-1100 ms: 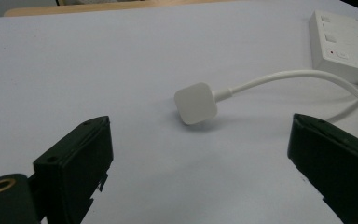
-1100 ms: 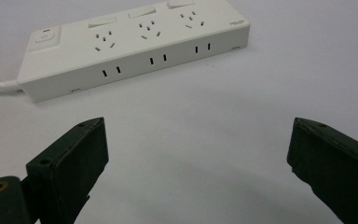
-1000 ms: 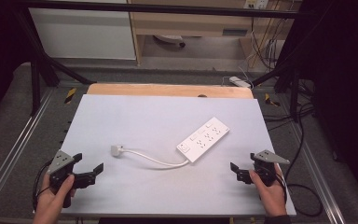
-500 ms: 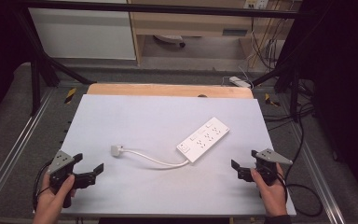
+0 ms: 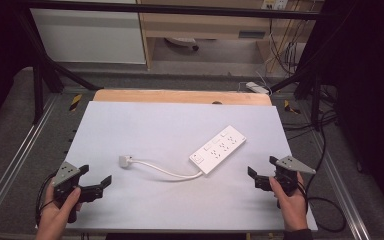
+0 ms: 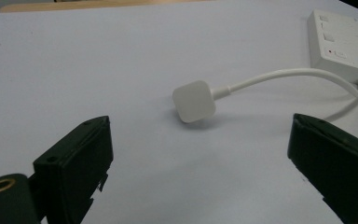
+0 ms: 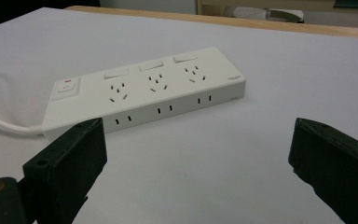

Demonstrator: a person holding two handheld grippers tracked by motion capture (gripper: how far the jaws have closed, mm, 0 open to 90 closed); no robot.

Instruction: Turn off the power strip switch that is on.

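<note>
On power strip [image 7: 144,91], unreadable grey logo.

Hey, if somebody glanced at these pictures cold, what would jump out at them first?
A white power strip lies slantwise right of centre on the pale table, its cord curling left to a white plug. Near the front corners, a left claw faces the plug and a right claw faces the strip, both with jaws wide apart and holding nothing.

White power strip [image 5: 218,149], black grippers [image 5: 94,178]
</note>
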